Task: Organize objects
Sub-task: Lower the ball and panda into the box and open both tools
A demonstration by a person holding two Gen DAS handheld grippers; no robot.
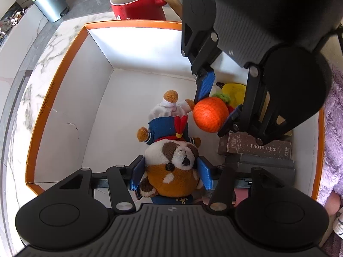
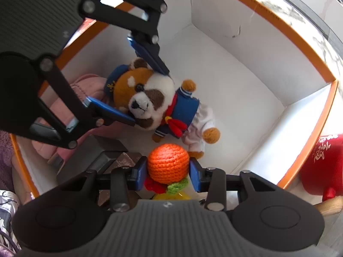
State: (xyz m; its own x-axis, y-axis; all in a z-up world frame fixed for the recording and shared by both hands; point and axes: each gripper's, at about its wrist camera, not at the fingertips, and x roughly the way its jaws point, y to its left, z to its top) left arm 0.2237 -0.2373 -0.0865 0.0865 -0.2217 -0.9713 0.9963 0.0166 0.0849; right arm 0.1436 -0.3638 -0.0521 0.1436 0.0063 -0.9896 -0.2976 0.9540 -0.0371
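The left hand-held gripper [image 1: 170, 175] is sitting at the bottom centre of its own view, its blue pads flanking the head of a plush dog [image 1: 169, 150] inside the orange-rimmed white box [image 1: 64, 98]; whether the pads are pressing cannot be told. The right hand-held gripper [image 2: 168, 171] is clamping a crocheted orange ball [image 2: 168, 162] low over the box, near stacked card boxes [image 1: 257, 150]. A red pot [image 1: 137, 0] is standing on the tabletop [image 1: 42, 64] beyond.

The yellow object [image 1: 234, 91] is largely hidden behind the crocheted orange [image 1: 211, 116] and the right gripper [image 1: 216, 115]. The pink item [image 2: 85, 90] is mostly covered by the left gripper [image 2: 150, 96], so its kind cannot be told. The red pot [image 2: 323, 167] is cut off by the picture's edge.
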